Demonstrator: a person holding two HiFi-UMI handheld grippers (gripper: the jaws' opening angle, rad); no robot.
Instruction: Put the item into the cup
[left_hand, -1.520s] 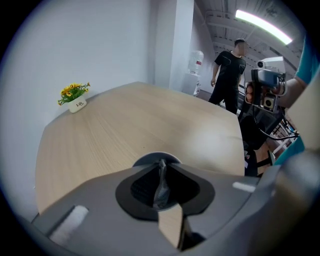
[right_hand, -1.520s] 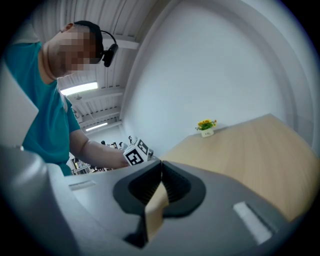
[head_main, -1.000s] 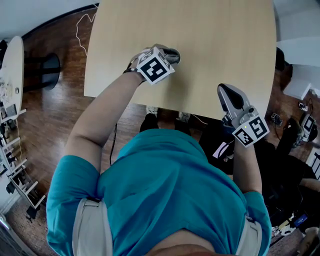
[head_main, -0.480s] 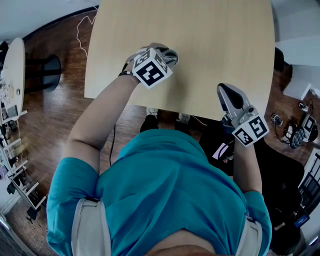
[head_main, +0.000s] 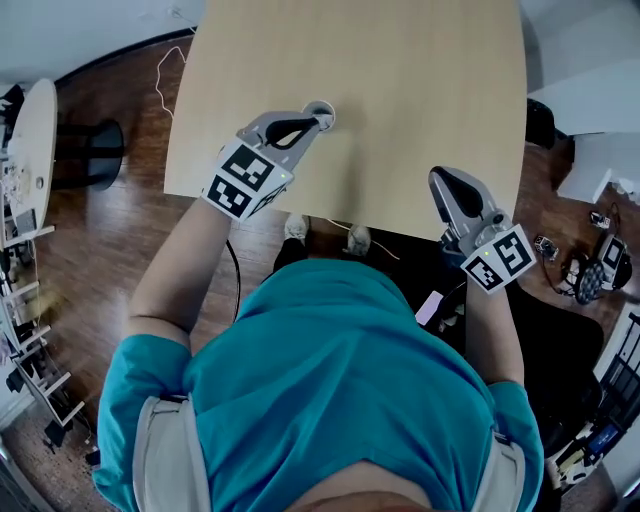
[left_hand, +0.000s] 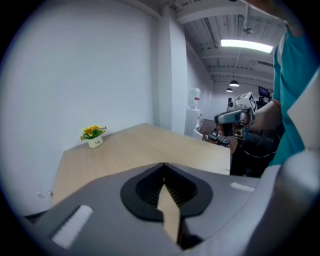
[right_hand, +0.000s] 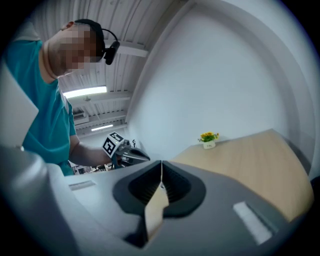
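Note:
No cup and no loose item shows in any view. My left gripper (head_main: 318, 114) hovers over the near left part of the light wooden table (head_main: 420, 90), turned on its side. In the left gripper view my left gripper (left_hand: 164, 165) has its jaws shut, tips touching, with nothing between them. My right gripper (head_main: 447, 178) is held at the table's near right edge. Its jaws are also shut and hold nothing in the right gripper view, where my right gripper (right_hand: 161, 163) points across the table.
A small white pot of yellow flowers (left_hand: 93, 135) stands at the table's far end, also seen as the flower pot (right_hand: 208, 140) from the right. Dark wooden floor (head_main: 110, 200) surrounds the table. A round side table (head_main: 28, 130) stands at the left, clutter (head_main: 600, 265) at the right.
My left gripper has rolled onto its side and its marker cube has swung down to the left. The right gripper has stayed in place.

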